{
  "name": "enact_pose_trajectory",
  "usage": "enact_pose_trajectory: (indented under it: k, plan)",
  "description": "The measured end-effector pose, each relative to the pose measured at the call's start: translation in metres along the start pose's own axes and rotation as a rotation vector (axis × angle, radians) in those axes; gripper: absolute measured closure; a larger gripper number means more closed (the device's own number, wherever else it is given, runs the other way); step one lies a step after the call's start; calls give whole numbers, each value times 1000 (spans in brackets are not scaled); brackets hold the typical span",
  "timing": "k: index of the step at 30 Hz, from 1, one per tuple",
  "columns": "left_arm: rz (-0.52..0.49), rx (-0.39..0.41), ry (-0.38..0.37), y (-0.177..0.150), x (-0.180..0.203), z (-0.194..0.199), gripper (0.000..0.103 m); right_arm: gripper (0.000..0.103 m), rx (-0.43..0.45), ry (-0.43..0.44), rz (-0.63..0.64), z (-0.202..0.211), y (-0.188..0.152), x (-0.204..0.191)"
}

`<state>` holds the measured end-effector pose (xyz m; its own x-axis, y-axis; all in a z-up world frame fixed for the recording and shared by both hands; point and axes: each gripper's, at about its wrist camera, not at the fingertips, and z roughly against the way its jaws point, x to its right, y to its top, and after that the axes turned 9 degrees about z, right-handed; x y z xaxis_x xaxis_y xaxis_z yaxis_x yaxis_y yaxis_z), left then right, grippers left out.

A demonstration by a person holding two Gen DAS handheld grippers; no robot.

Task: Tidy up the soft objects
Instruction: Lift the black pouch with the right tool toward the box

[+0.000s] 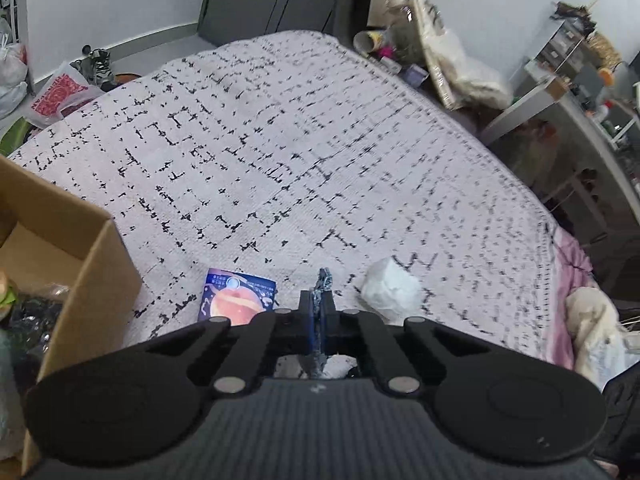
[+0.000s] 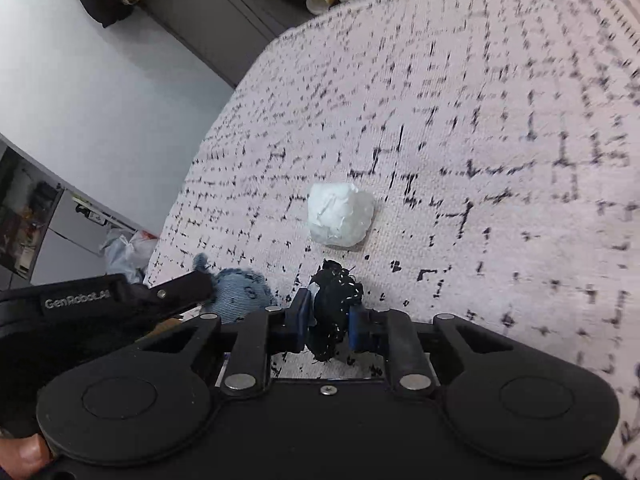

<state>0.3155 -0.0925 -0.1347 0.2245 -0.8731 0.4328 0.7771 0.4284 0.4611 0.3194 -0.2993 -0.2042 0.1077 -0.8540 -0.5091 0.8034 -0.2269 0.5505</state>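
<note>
While both grippers lift toys for the brown cardboard box point(image 1: 92, 264), left jaws point(image 1: 319, 300) pinch thin blue denim cloth point(image 2: 240, 294), right jaws point(image 2: 331, 314) squeeze a black fluffy ball point(image 2: 334, 300).

rough woven bedspread point(image 1: 280, 140), matt brown cardboard box point(image 1: 92, 264), glossy printed packet point(image 1: 236, 298)

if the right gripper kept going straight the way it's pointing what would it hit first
Probably the white crumpled wad, lying on the patterned bedcover just ahead of the right gripper, which is shut on a black fabric bundle. Depth is unclear; it might reach the cover first.
</note>
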Motion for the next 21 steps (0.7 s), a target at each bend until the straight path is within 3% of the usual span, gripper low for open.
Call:
enact_pose_trajectory:
  k: [10, 21]
  plan:
    - [-12, 63, -87, -1, -4, 65, 101, 84, 83, -42, 41, 57, -9, -28]
    - [-19, 85, -147, -4, -14, 111, 101, 84, 165, -104, 99, 110, -33, -75]
